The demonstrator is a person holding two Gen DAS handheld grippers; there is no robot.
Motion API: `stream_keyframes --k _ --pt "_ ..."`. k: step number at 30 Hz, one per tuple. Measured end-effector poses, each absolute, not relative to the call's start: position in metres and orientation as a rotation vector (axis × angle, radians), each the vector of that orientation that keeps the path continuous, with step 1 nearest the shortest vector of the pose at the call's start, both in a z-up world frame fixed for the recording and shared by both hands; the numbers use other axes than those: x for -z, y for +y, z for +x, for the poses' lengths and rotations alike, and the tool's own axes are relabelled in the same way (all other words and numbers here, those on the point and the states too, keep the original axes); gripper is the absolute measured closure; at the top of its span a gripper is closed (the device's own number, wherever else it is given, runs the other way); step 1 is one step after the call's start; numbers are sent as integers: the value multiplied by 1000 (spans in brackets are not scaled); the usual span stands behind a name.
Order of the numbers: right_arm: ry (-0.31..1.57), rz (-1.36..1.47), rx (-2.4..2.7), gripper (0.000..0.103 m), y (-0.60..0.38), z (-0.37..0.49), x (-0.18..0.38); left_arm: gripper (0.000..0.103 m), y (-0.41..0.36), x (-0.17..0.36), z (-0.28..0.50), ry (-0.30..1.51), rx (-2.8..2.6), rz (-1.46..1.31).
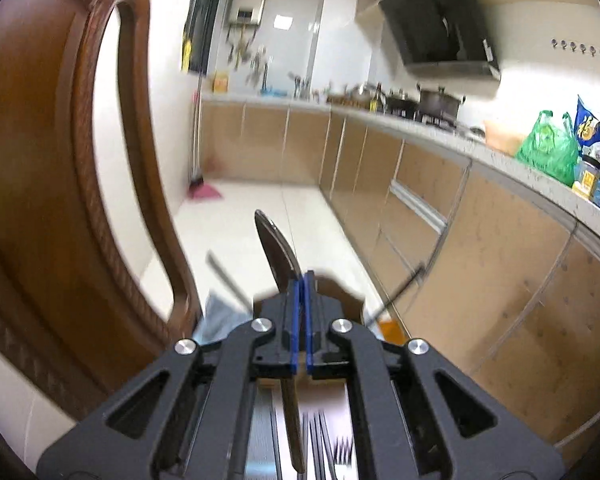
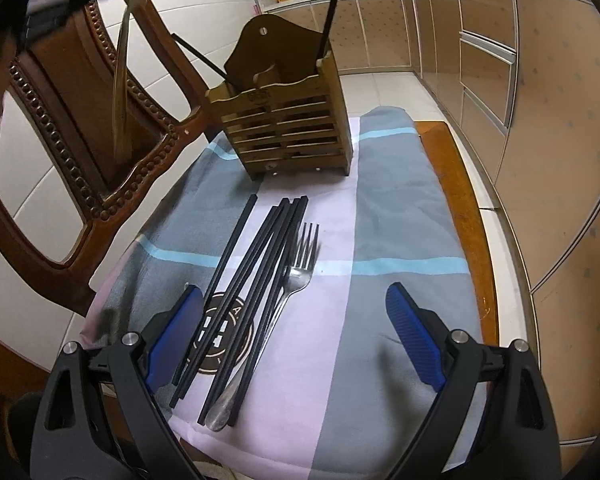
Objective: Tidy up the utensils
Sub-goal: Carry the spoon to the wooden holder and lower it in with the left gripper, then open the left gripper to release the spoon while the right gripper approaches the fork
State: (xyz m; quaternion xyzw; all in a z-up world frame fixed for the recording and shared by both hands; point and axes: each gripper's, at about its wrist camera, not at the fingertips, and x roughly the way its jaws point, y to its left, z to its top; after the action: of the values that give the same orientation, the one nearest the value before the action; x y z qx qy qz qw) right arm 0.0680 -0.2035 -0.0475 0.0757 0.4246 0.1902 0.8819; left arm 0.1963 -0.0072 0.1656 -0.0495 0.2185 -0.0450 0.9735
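Black chopsticks (image 2: 256, 280) and a fork (image 2: 288, 292) lie on the cloth-covered surface (image 2: 400, 240), between the right gripper's (image 2: 296, 344) wide-open, empty fingers. Behind them stands the wooden holder (image 2: 284, 120). Up in the air, the left gripper's (image 1: 302, 320) fingers squeeze a spoon (image 1: 278, 248) at its neck. It looks stiff, light and slippery; the thin handle seems best to hold.
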Motion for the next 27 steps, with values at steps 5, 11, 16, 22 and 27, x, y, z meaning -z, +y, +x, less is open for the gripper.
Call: stream_keyframes --k 5,11,16,22,27 --pt "885 160 -396 13 -203 71 49 101 -7 -168 240 356 52 -139" --pt "896 161 -392 13 -206 74 52 101 6 -139 287 295 17 -214" --pt "905 160 -388 13 -207 78 56 101 13 -101 304 262 16 -288" --pt "918 156 -388 13 -206 82 61 101 19 -52 291 274 14 -347" --pt "920 176 -369 13 -209 89 63 100 20 -33 265 292 40 -308"
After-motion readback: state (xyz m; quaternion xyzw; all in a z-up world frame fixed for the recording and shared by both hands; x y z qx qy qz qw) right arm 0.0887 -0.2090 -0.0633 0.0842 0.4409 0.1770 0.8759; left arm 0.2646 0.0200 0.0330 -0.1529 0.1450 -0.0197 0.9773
